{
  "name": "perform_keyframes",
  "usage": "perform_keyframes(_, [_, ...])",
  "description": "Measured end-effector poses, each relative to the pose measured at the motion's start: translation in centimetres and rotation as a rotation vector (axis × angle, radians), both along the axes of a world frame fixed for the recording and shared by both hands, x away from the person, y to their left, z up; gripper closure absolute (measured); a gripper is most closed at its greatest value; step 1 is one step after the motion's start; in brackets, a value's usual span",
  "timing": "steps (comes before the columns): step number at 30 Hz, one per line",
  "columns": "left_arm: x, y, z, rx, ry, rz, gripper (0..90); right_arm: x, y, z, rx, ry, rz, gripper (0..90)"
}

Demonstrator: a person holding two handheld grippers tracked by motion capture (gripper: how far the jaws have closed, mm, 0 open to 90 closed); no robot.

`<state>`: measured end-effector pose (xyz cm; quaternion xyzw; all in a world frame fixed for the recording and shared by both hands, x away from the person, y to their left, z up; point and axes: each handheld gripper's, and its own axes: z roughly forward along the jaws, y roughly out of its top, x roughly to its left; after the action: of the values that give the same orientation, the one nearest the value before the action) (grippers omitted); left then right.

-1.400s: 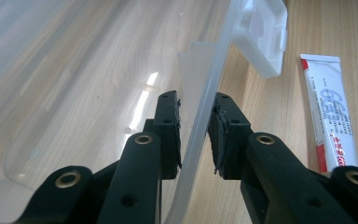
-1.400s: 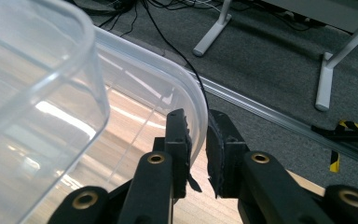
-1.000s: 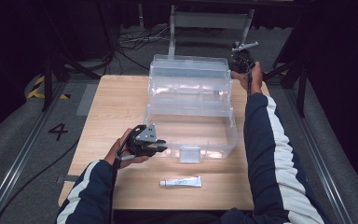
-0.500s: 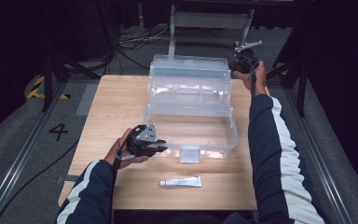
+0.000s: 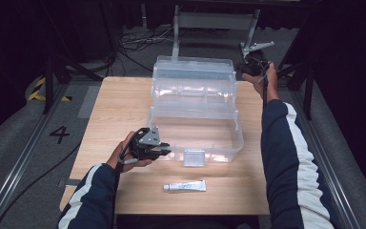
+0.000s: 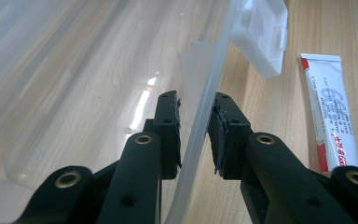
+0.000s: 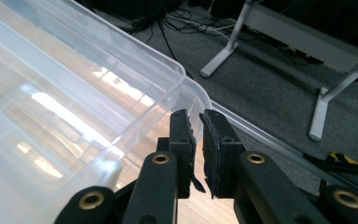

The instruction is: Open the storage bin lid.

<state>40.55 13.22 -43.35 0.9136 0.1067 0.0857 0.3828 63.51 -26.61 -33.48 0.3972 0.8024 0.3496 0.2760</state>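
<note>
Table [image 5: 124, 105]: L gripper [image 6: 196, 128] (near-shut) on box wall [image 6: 205, 112]

The high view looks forward and down over the whole light wooden counter [image 5: 119, 109]. Each gripper view sits close behind its own black jaws. The left gripper view shares with the high view the clear plastic storage box [image 5: 195, 129] [image 6: 205, 116] and the white tube [image 5: 185, 186] [image 6: 332, 112]; the right gripper view shares the box's far corner [image 7: 186, 88].
</note>
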Motion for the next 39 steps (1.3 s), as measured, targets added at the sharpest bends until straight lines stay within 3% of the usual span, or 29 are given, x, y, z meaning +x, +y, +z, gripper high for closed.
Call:
perform_keyframes(17, [0.0, -0.1, 0.0, 0.012, -0.004, 0.004, 73.9, -4.6, -0.6, 2.6, -0.042, -0.024, 0.087, 84.8])
perform_keyframes(39, [-0.2, -0.3, 0.1, 0.028, -0.015, 0.023, 72.0, -10.3, -2.0, 2.7, -0.068, -0.031, 0.161, 85.1])
